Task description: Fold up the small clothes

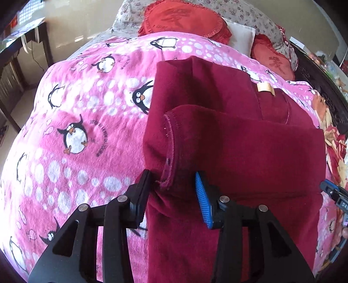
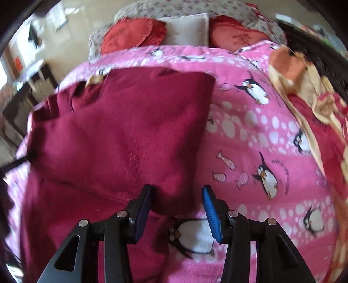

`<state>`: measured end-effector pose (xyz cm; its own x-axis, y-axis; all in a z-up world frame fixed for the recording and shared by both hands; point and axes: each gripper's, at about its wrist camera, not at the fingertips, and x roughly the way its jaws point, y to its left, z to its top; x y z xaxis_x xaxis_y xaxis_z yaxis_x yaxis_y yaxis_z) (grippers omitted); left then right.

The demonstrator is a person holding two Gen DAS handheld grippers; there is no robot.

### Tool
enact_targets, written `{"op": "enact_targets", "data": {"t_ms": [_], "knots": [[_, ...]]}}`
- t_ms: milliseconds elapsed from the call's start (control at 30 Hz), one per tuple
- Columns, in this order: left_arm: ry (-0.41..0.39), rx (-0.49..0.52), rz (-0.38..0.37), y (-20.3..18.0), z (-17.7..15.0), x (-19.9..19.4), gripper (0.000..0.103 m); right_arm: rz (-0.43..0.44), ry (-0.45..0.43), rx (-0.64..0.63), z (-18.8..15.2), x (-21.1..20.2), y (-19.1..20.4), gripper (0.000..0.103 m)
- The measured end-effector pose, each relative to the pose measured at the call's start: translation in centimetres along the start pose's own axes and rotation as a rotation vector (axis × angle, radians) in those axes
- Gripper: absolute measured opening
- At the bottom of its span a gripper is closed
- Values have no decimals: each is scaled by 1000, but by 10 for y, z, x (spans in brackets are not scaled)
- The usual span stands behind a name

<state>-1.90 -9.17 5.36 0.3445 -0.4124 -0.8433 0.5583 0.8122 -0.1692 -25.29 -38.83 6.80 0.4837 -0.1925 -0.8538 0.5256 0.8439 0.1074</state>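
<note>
The dark red garment (image 1: 239,141) lies partly folded on the pink penguin blanket (image 1: 76,108), a hemmed layer doubled over the top, tan label (image 1: 265,88) on the far side. Left gripper (image 1: 174,187) stands spread wide, hem corner between the fingers, neither pad pinching it. Right gripper (image 2: 176,202) gapes too, straddling the near right corner. Red heart cushions (image 2: 132,34) sit far back.

the garment (image 1: 228,141) lies on the blanket (image 1: 76,130) spread over the bed, one layer folded onto another. behind it, at the bed's head, a pillow (image 1: 241,34) sits between two cushions (image 1: 184,19). a desk (image 1: 24,39) stands left of the bed.
</note>
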Motion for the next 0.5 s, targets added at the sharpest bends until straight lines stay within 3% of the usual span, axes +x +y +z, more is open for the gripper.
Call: {"op": "enact_targets", "data": {"t_ms": [133,200,267,300,333,400,500], "knots": [[-1,-36,-21,5,-4,-16,41,32,-50,32,-6,-31,-4,48],[-9,-51,-36,6,-11,-26,41,106,-28,69,-13,-30,-5,55],[-2,-53,-42,5,-19,-33,41,141,27,90,-21,-17,-3,55],[3,-51,-43,4,-23,-37,41,138,61,79,-26,-6,1,45],[7,-47,-43,5,-29,-42,41,135,71,63,-31,-1,6,21],[8,-50,-43,7,-42,-53,41,97,44,30,-35,-4,11,10],[16,-31,-39,7,-62,-62,41,51,4,10,-39,-19,6,8]]}}
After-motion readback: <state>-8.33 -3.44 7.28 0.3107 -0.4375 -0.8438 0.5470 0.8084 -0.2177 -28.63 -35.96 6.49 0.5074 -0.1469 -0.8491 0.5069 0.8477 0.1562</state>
